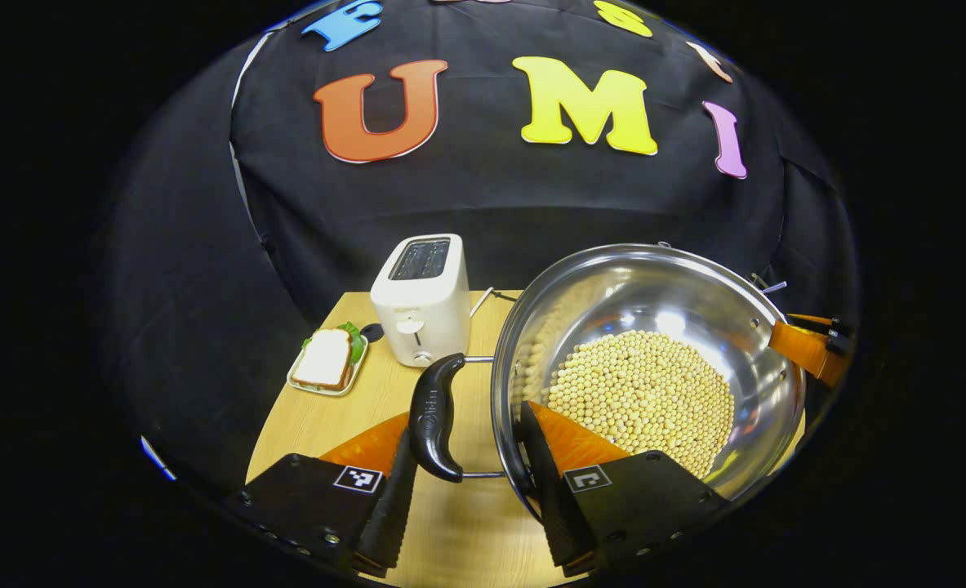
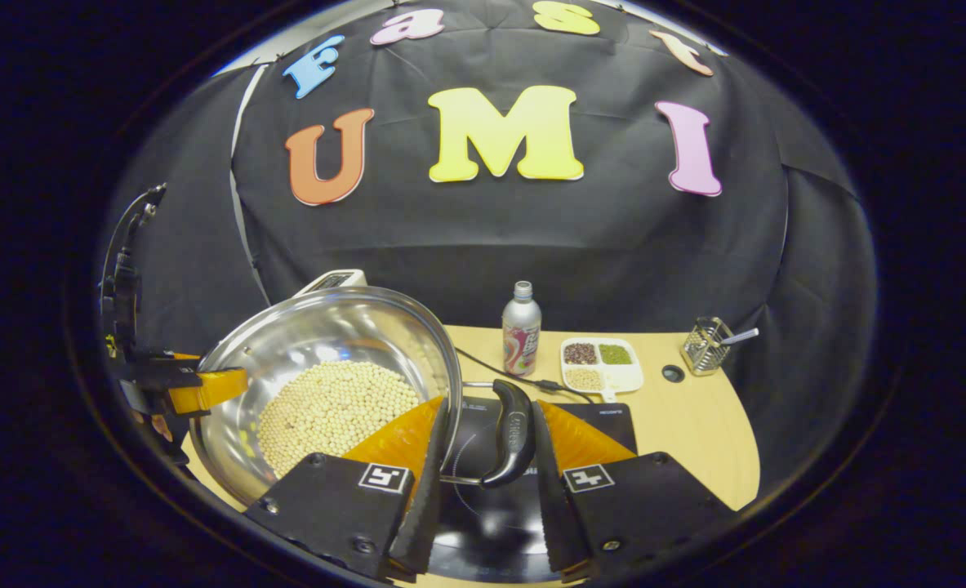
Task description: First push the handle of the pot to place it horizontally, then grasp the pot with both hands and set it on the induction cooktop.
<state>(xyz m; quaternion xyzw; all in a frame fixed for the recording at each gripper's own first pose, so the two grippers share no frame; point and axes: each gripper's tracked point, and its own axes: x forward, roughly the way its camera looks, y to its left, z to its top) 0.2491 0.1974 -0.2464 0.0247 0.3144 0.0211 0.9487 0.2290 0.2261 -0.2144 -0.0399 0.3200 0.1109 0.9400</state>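
Holding the steel pot (image 1: 646,367) of beans over the cooktop (image 2: 483,498), left gripper (image 1: 466,482) and right gripper (image 2: 487,482) each open around a black handle (image 1: 436,416), toaster (image 1: 421,298) at the tabletop's back edge.

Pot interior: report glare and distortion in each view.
Left gripper view: bright highlights streak the steel pot wall above the beans; fisheye bends the table edge. Right gripper view: softer highlights on the pot wall; the glossy induction cooktop shows pale reflections; everything stays sharp.
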